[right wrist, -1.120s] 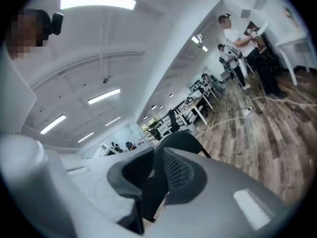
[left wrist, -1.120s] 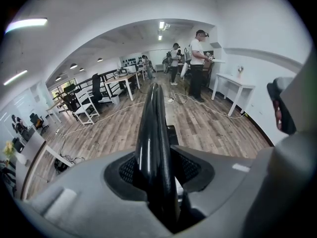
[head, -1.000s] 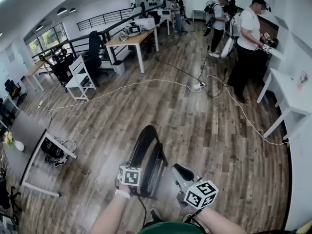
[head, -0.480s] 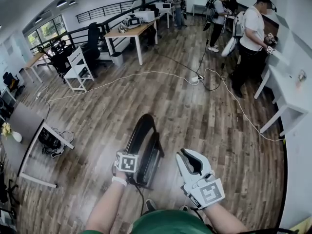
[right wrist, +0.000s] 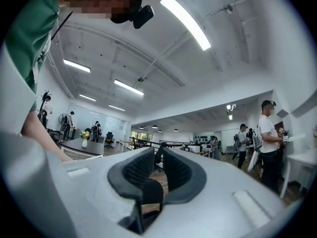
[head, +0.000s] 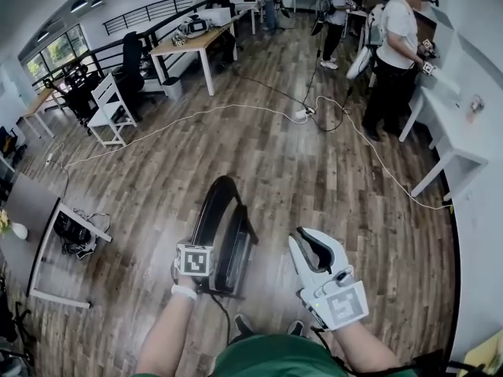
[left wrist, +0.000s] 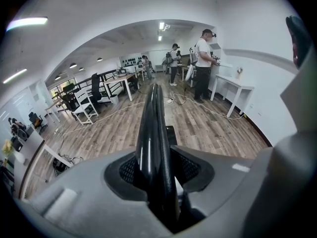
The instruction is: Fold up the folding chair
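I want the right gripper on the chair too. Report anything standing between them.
Nothing visible does. The right gripper hangs beside the folded chair, on its right, jaws narrowly apart and empty; only bare wooden floor shows in the gap between them. The left gripper is clamped on the chair's black frame.

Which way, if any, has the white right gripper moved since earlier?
Yes. The right gripper has risen toward the head camera and shifted right, away from the folded black chair.

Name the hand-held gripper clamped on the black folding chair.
The left hand-held gripper: its jaws clamp the tube of the black folding chair, while the right hand-held gripper holds nothing.
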`<state>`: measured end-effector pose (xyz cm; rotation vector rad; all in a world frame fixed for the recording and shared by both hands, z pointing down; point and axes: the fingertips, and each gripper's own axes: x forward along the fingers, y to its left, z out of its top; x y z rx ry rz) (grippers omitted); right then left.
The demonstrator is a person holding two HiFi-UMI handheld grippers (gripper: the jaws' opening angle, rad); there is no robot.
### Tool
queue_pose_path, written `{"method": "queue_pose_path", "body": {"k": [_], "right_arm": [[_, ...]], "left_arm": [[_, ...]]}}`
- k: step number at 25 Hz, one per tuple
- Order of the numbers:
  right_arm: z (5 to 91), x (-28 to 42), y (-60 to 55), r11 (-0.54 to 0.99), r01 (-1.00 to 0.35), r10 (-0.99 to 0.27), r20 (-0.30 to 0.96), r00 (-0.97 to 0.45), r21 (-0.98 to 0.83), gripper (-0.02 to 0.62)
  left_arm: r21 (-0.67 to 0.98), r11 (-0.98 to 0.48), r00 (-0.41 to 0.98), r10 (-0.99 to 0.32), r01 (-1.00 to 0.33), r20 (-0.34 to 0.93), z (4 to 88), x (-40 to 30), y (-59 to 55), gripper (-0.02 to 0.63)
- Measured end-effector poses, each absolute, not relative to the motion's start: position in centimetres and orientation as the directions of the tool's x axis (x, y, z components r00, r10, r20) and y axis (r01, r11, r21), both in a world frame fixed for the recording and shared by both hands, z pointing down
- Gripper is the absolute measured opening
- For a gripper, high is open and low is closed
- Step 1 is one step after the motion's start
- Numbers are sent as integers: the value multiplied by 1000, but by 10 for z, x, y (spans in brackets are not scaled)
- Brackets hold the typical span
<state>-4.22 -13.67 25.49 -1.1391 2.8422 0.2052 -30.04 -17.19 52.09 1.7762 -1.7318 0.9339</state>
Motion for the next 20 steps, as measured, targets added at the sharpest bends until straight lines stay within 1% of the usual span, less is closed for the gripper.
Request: {"method": "queue_pose_path", "body": {"k": [2,6,11,20], "right_arm": [[255,-41,-138,709,-699,-689,-115,-715,96,60],[254,-39,-137,704,-703,-692,-126,-710,98,34],[254,-36,-137,710,-699,-688,-128,-715,85,20],[247,-34,-139,720,-690,-678,-142,-721,68,12]], "left_arm": [[-119,-78,-39,-658,-990,752,521,-303,-173,144],[-129,-70,-52,-658,-989,751,522,-307,-174,145],[-133,-74,-52,-660,-988,749,524,-305,-175,146],[-140,-72,-59,-655,-987,753,520,-306,-175,146]]}}
